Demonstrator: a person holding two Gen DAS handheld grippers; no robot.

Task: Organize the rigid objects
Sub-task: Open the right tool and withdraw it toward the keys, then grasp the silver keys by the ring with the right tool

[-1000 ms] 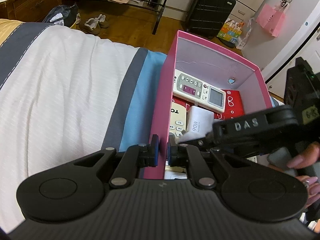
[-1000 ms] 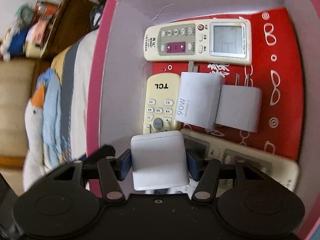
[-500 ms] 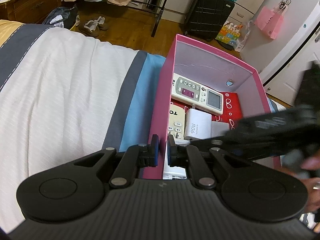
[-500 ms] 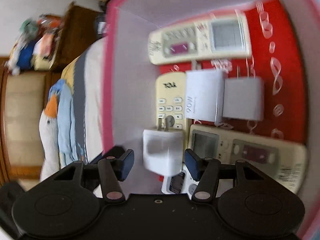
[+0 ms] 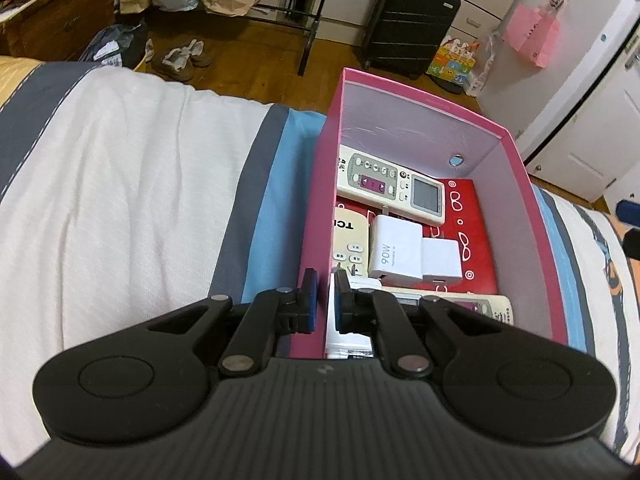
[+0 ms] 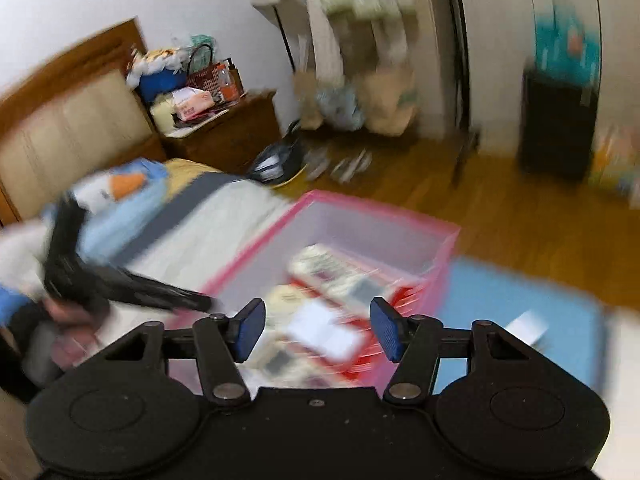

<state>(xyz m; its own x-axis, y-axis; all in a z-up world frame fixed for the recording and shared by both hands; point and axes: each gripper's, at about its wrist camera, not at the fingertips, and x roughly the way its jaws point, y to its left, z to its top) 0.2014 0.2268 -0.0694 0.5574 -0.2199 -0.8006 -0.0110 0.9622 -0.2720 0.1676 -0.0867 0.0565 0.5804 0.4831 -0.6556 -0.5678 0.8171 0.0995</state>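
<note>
1. The left gripper pinches the near left wall of the pink cardboard box. One blue pad sits outside the wall and one sits inside.
2. The right gripper has its two blue pads spread wide apart. Nothing is between them. It hangs above the box, and its picture is very blurry.
3. The box sits on a bed with a white, grey and blue striped sheet.
4. Inside the box, nearest the left gripper, a cream remote with a small screen lies along the near side.
5. Just past it, a big white square charger marked 90W lies in the middle of the box. A smaller white charger touches its right side.
6. To the left of the big charger lies a cream remote marked TCL, close to the left wall.
7. Farther in, near the far wall of the box, a long cream remote with a purple patch and a grey screen lies across.
8. Under these things lies a flat red case with white glasses drawings.
9. Far past the box, a black suitcase stands on the wooden floor.
</note>
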